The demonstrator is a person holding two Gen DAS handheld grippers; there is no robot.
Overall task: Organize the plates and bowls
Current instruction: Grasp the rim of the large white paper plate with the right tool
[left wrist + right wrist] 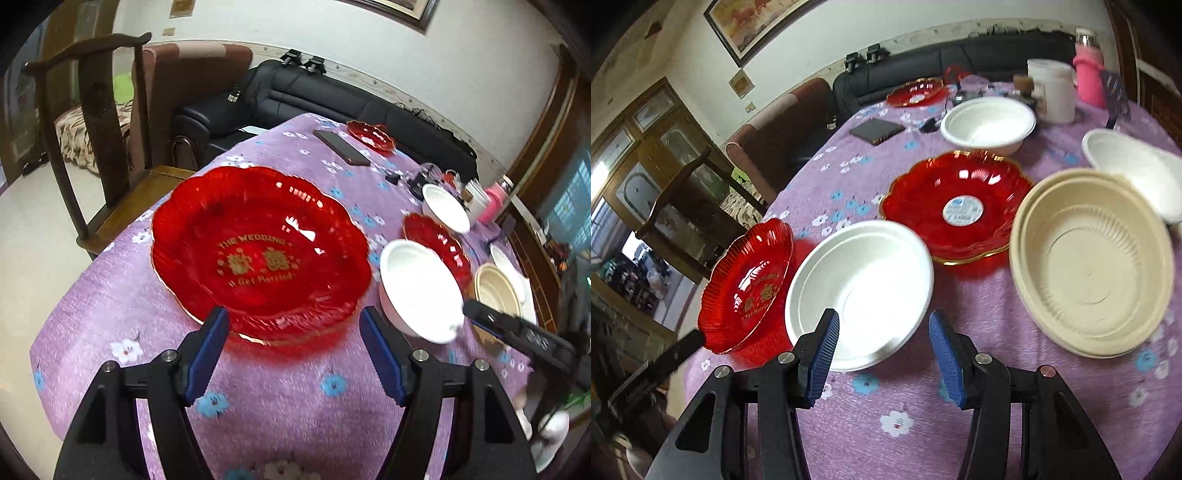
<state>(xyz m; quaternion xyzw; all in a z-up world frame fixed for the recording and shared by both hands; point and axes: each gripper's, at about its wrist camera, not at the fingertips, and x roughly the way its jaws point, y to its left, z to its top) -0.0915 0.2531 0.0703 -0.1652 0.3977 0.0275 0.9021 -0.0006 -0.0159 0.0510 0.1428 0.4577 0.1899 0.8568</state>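
Both grippers hang with jaws apart over a table of red plates and pale bowls.

In the left wrist view the left gripper [293,325] stands spread, nothing between its blue pads, its tips framing the near rim of the large red wedding plate [258,254] at frame centre on the purple flowered tablecloth [110,306]. In the right wrist view the right gripper [884,332] is spread too, gripping nothing, at the near edge of a white bowl [864,291] in the lower middle. Right of that sits a cream bowl [1093,266]; above centre lies a gold-rimmed red plate [956,206], another white bowl [988,123] further up, and a phone [877,131] in the upper middle.
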